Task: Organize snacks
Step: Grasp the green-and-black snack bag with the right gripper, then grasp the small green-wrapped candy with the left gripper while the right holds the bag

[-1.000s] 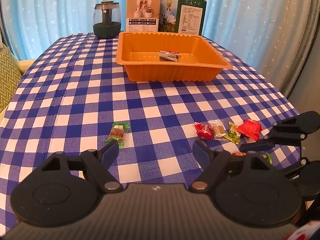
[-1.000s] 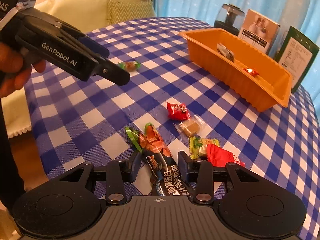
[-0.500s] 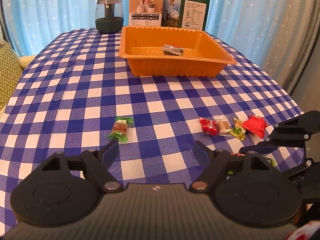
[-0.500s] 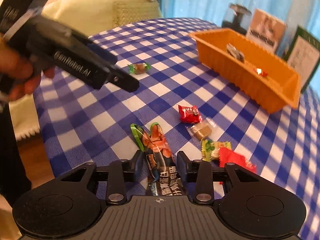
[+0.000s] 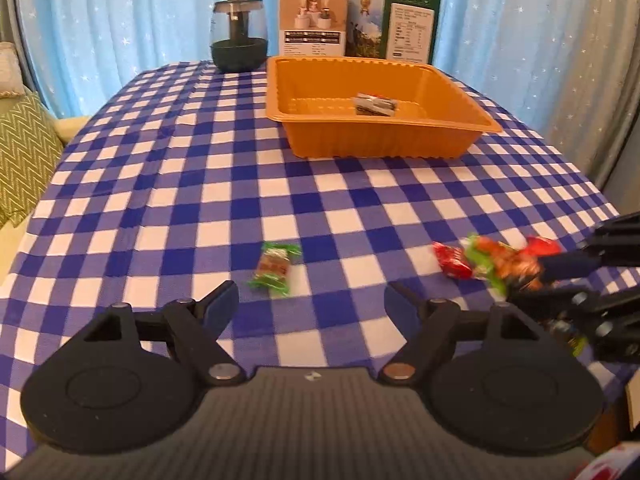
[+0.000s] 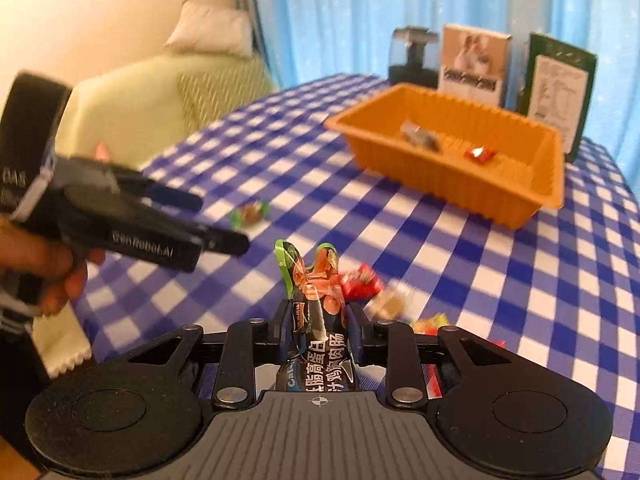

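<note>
My right gripper (image 6: 318,326) is shut on a dark sausage snack packet (image 6: 316,344) with a green and orange top, held above the checked table; it shows in the left wrist view (image 5: 500,266). My left gripper (image 5: 312,300) is open and empty, just short of a green-wrapped candy (image 5: 273,268), also in the right wrist view (image 6: 249,214). The orange tray (image 5: 380,142) at the far side holds two small snacks (image 5: 375,105). A red candy (image 5: 452,266), a clear-wrapped candy (image 6: 390,300) and others lie at the right.
A dark glass jar (image 5: 239,36) and two boxes (image 5: 312,22) stand behind the tray. A green cushion (image 5: 20,152) and sofa lie off the table's left edge. Blue curtains hang behind. The table's right edge is close to the candy cluster.
My right gripper has closed on the sausage packet and lifted it off the table. My left gripper has moved forward toward the green-wrapped candy, still open.
</note>
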`<state>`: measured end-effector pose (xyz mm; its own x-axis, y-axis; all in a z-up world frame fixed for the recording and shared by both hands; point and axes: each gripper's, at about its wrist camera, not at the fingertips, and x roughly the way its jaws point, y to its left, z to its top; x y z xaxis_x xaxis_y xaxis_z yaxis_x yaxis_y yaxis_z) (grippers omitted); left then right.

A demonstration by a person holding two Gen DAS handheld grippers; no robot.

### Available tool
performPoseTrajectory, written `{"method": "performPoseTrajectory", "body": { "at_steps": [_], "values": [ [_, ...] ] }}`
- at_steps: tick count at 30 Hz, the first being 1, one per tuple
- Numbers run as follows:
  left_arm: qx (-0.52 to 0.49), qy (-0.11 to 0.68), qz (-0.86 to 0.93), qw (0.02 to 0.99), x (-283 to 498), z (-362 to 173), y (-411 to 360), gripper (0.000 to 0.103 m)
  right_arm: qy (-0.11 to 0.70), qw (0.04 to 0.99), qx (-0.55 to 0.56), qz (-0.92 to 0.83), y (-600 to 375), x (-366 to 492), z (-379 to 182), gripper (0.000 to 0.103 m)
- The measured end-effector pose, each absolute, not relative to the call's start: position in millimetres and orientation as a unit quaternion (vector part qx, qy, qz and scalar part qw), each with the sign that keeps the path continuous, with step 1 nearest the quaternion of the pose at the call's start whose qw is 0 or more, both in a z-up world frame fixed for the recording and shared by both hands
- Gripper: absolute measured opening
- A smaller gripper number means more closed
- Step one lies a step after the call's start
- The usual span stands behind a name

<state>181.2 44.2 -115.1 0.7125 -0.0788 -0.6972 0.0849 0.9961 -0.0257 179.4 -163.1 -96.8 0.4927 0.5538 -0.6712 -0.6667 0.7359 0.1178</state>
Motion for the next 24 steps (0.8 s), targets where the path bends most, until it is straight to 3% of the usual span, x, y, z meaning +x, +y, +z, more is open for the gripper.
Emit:
{"method": "performPoseTrajectory", "body": {
  "at_steps": [5, 9, 14, 16, 17, 24],
  "values": [
    [0.013, 0.37, -0.027, 0.929, 199, -122, 52, 0.061, 0.352, 0.874, -0.07, 0.328, -163, 190, -92, 0.029],
    [0.023, 0.377, -0.021, 0.926, 211, -130, 56, 0.041, 0.347, 0.88, -0.071, 0.315, -161, 195, -92, 0.029],
    [0.025, 0.386, -0.022, 0.922, 220, -140, 58, 0.034, 0.348, 0.886, -0.062, 0.3, -164, 201, -93, 0.029],
    [0.02, 0.386, -0.024, 0.922, 220, -140, 59, 0.028, 0.35, 0.887, -0.056, 0.295, -165, 204, -92, 0.029],
    [0.021, 0.387, -0.025, 0.922, 220, -139, 58, 0.019, 0.35, 0.888, -0.054, 0.292, -165, 205, -92, 0.029],
    [-0.007, 0.386, -0.029, 0.922, 213, -125, 49, 0.018, 0.353, 0.894, -0.036, 0.272, -168, 211, -87, 0.029]
  ]
}}
